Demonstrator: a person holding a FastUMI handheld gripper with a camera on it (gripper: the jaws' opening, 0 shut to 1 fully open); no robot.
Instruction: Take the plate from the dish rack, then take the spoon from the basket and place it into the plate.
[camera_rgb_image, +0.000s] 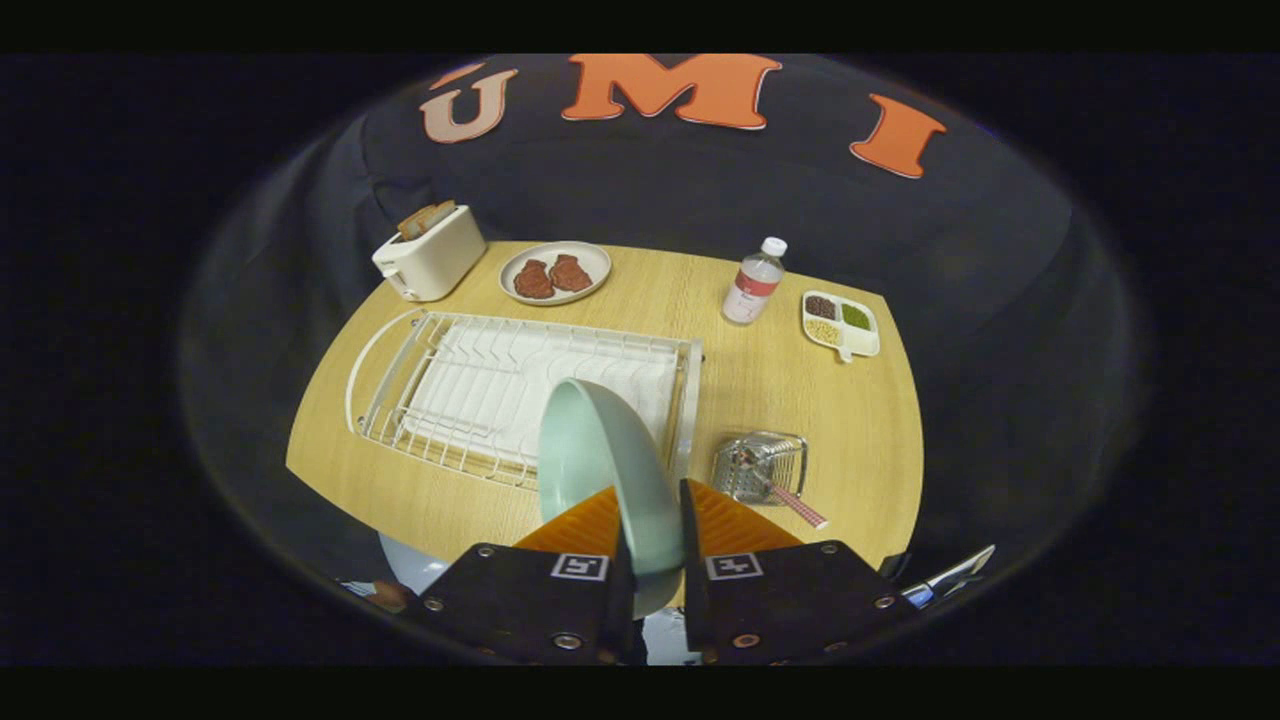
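Observation:
My gripper (652, 520) is shut on the rim of a pale green plate (600, 460), which stands on edge between the fingers, lifted above the table. Below and beyond it lies the white wire dish rack (470, 385), with no other dishes in it. To the right of the fingers a small metal wire basket (762, 466) sits on the table. A spoon (790, 500) with a red-and-white checked handle leans out of the basket toward the table's near edge.
On the round wooden table (800, 390), a white toaster (430, 255) with bread stands at the far left. A plate with brown cookies (555, 272), a clear bottle (755, 282) and a divided white snack tray (840, 322) stand along the far side.

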